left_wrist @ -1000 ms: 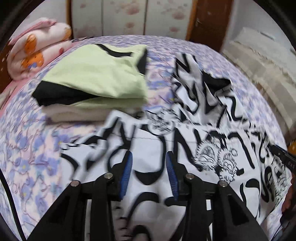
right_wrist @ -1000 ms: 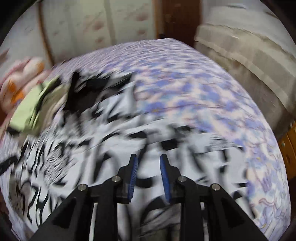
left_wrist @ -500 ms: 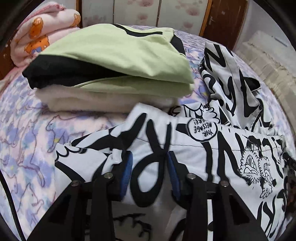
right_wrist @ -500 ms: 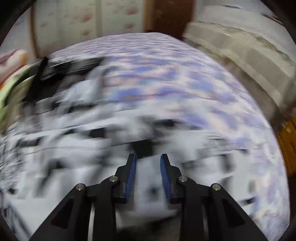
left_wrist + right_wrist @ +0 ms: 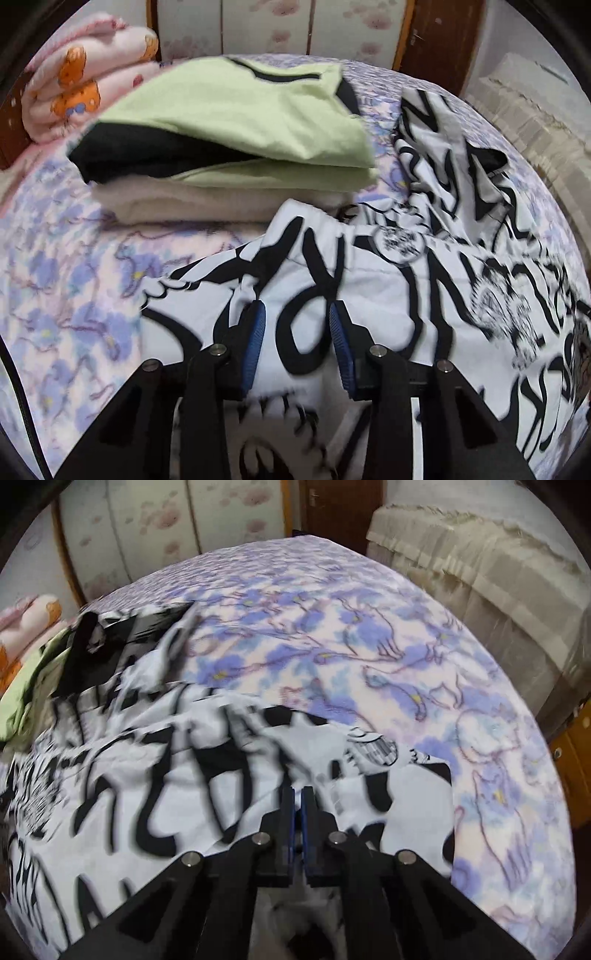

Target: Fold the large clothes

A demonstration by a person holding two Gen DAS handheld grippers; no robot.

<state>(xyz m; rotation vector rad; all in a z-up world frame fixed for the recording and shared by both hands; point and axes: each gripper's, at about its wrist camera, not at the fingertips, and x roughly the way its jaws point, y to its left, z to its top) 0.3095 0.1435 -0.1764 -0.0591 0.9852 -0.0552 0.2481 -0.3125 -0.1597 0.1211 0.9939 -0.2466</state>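
The black-and-white printed garment [image 5: 388, 280] lay spread across the floral bedspread [image 5: 66, 280], its far part rumpled beside a stack of folded clothes [image 5: 229, 147] topped by a pale green piece. The step in hand looked like a fold: both grippers had a near portion of the cloth and seemed to be carrying it over the rest. The left gripper [image 5: 297, 343] stood partly parted, with a thick bunch of the fabric filling the gap between its blue pads [image 5: 255, 343] (the pads appeared to press on it). The right gripper [image 5: 297, 812] was closed almost completely, apparently pinching a thin edge of the garment. Next, the lifted edge probably needed laying down evenly, both hands level, before release.
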